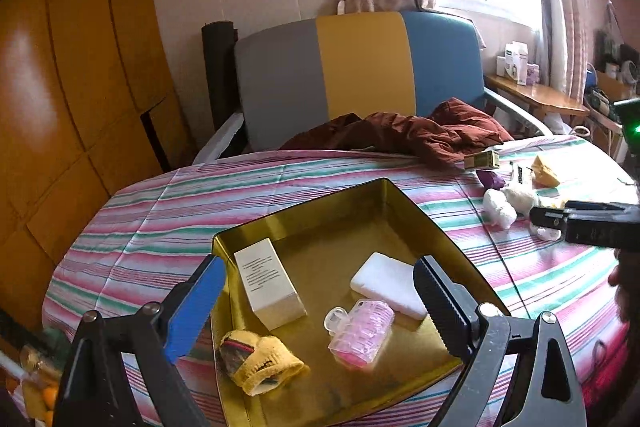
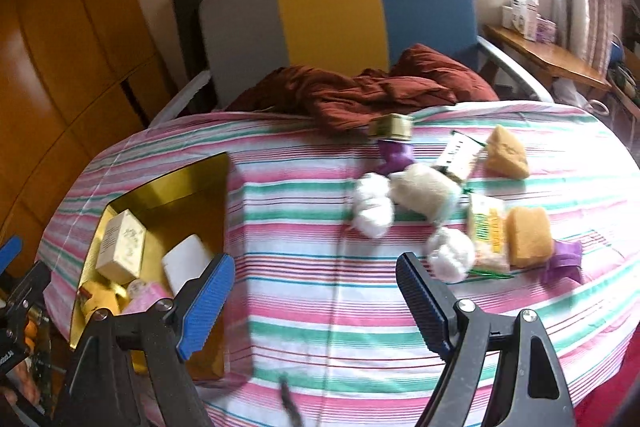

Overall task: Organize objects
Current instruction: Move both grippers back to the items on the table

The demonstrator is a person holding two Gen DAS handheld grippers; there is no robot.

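Striped cotton in pink, green and white covers the bed (image 2: 320, 259), smooth but creased where it drapes. Nearest, the left gripper (image 1: 320, 303) hangs above the gold metal tray (image 1: 360, 195) with its ribbed blue-padded jaws spread and empty. Inside the shiny, square-cornered tray lie a knitted yellow pouch (image 1: 260, 363) at 7 o'clock, a ridged pink plastic case (image 1: 362, 333) at 5, a cream cardboard box (image 1: 270, 289) at 10 and a flat white block (image 1: 388, 285) at 2. The right gripper (image 2: 316, 299) hovers over bare sheet, its jaws also released with nothing between them; the tray sits at its 9 o'clock. Loose items cluster at its 1 o'clock: fluffy white cotton balls (image 2: 374, 205), an orange porous sponge (image 2: 528, 237), a yellow printed packet (image 2: 488, 227), a cream plush roll (image 2: 424, 189), a crinkled purple wrapper (image 2: 396, 157) and a second sponge wedge (image 2: 506, 151). Beyond, a rumpled rust-brown blanket (image 2: 360, 91) lies against the padded grey, yellow and blue headboard (image 2: 332, 11).
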